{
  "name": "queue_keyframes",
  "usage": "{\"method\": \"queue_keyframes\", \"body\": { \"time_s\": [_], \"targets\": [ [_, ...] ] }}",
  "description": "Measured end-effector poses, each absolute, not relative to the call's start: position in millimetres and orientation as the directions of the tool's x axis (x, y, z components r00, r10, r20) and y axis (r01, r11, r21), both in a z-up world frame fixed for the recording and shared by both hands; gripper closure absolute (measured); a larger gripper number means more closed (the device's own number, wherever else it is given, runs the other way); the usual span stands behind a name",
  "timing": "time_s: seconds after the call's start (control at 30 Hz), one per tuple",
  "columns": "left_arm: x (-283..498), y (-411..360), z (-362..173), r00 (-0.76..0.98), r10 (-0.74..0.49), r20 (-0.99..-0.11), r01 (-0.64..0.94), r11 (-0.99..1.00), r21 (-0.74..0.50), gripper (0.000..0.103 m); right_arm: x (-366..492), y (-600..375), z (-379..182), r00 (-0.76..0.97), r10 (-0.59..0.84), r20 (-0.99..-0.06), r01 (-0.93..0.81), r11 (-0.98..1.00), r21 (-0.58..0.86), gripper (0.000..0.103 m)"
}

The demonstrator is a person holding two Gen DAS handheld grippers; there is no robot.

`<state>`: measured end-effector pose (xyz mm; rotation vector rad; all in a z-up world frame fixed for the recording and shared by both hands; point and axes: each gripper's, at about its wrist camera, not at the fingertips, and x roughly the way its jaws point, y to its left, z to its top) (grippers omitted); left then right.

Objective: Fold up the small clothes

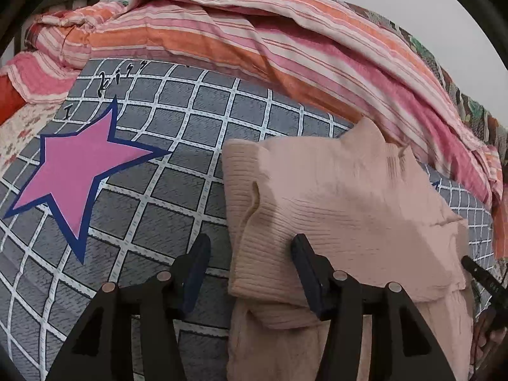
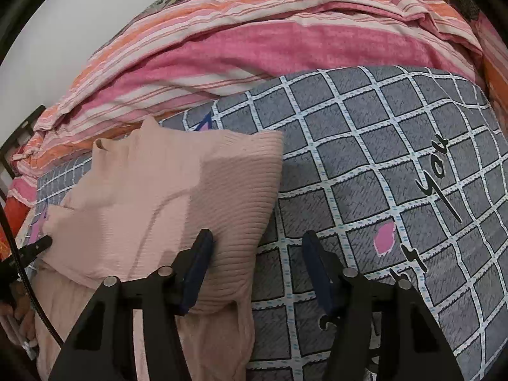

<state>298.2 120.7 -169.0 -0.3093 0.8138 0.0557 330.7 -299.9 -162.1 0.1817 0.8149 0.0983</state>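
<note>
Pink sweater (image 1: 343, 209) lies folded on the checked sheet (image 1: 177, 171), its length running away toward the striped quilt (image 1: 285, 57). Left gripper (image 1: 250, 273) gapes over its left edge, right gripper (image 2: 257, 270) over its right, neither pinching cloth, both equally near.

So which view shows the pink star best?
Left wrist: the whole star lies in full view on the checked sheet. Right wrist shows only a star tip behind the sweater.
</note>
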Motion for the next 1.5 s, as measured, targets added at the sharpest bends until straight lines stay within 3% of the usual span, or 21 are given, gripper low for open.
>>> {"method": "queue_keyframes", "body": {
  "time_s": [0.13,0.3,0.43,0.53,0.87,1.13,1.27,1.33,1.4,1.5],
  "targets": [
    [299.9,114.6,-170.6,0.686,-0.045,-0.726,-0.169,0.961,-0.219,0.05,331.0,-291.2,-162.2,0.685,0.107,-0.721,-0.014,0.991,0.135,0.048],
    [298.0,111.6,-169.6,0.694,-0.055,-0.718,-0.148,0.965,-0.217,0.057,328.8,-279.8,-160.6,0.689,0.052,-0.723,-0.01,0.998,0.062,0.049],
    [297.2,112.3,-169.8,0.695,-0.071,-0.715,-0.14,0.963,-0.232,0.057,330.0,-281.9,-160.2,0.683,0.066,-0.728,-0.013,0.997,0.079,0.049],
    [292.8,113.0,-169.3,0.707,-0.12,-0.697,-0.104,0.957,-0.27,0.06,329.6,-280.5,-158.2,0.684,0.091,-0.724,-0.037,0.995,0.09,0.057],
    [266.6,119.3,-154.9,0.733,-0.131,-0.667,-0.092,0.953,-0.288,0.06,315.0,-284.8,-137.8,0.693,0.116,-0.711,-0.049,0.992,0.114,0.057],
    [191.3,121.4,-147.4,0.748,-0.148,-0.647,-0.038,0.964,-0.265,0.058,231.9,-296.0,-120.3,0.736,0.136,-0.663,-0.04,0.987,0.159,0.057],
    [161.1,124.7,-145.6,0.743,-0.15,-0.653,-0.038,0.964,-0.265,0.058,190.0,-295.1,-109.8,0.771,0.089,-0.631,-0.05,0.996,0.08,0.057],
    [146.7,126.0,-145.3,0.738,-0.171,-0.653,-0.031,0.958,-0.286,0.055,173.1,-294.2,-106.1,0.785,0.07,-0.615,-0.054,0.998,0.045,0.057],
    [133.1,124.3,-147.0,0.734,-0.187,-0.653,-0.021,0.955,-0.297,0.043,148.7,-292.6,-102.2,0.793,0.075,-0.604,-0.07,0.997,0.031,0.057],
    [112.7,117.3,-151.3,0.73,-0.184,-0.659,-0.012,0.96,-0.281,0.043,120.1,-291.3,-106.0,0.8,0.077,-0.595,-0.069,0.997,0.037,0.057]
  ]
}}
